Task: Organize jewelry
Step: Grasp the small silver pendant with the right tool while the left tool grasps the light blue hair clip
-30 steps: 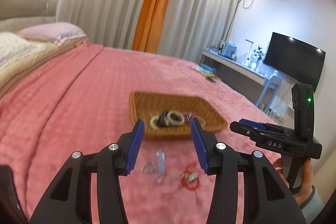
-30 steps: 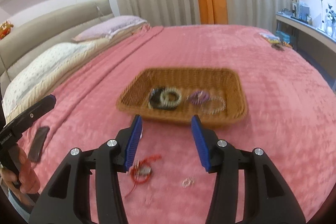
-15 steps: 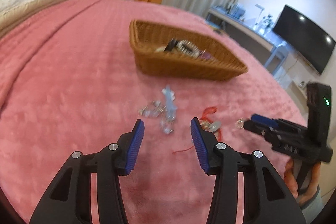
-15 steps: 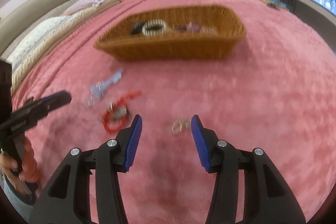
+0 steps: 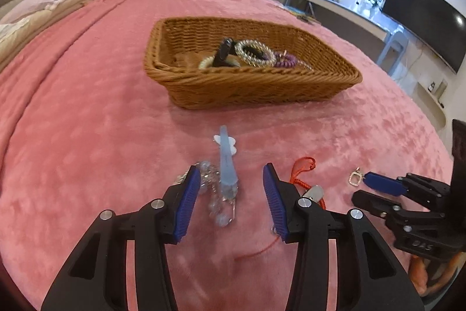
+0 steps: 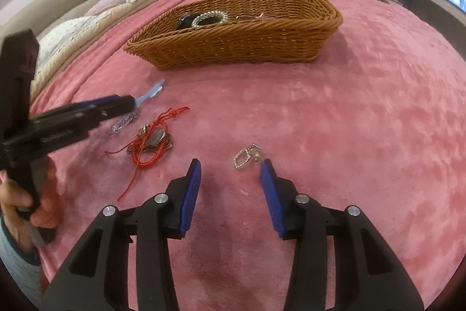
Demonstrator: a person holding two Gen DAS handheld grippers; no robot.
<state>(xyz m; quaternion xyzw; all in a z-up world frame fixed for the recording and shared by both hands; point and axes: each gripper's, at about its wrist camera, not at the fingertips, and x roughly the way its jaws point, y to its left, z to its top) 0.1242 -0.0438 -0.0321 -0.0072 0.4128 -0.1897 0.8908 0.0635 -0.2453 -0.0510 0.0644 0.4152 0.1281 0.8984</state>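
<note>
A wicker basket [image 5: 262,86] on the pink bedspread holds several hair ties and bracelets [image 5: 253,53]; it also shows in the right wrist view [image 6: 233,40]. My left gripper [image 5: 231,177] is open, its jaws on either side of a pale blue clip [image 5: 227,165] with clear beads [image 5: 208,179] beside it. A red cord bracelet [image 5: 303,168] lies just right of it, also in the right wrist view [image 6: 151,142]. My right gripper [image 6: 230,168] is open, low over a small silver earring [image 6: 246,158], and shows in the left wrist view [image 5: 375,188].
Pillows [image 6: 87,28] and a headboard lie at the left. A desk [image 5: 343,5] and a TV [image 5: 425,19] stand at the far right beyond the bed's edge. The left gripper [image 6: 116,107] crosses the left side of the right wrist view.
Both grippers have dropped lower and moved forward over the loose jewelry. The left now straddles the blue clip; the right has closed in on the silver earring. Both stay open.
</note>
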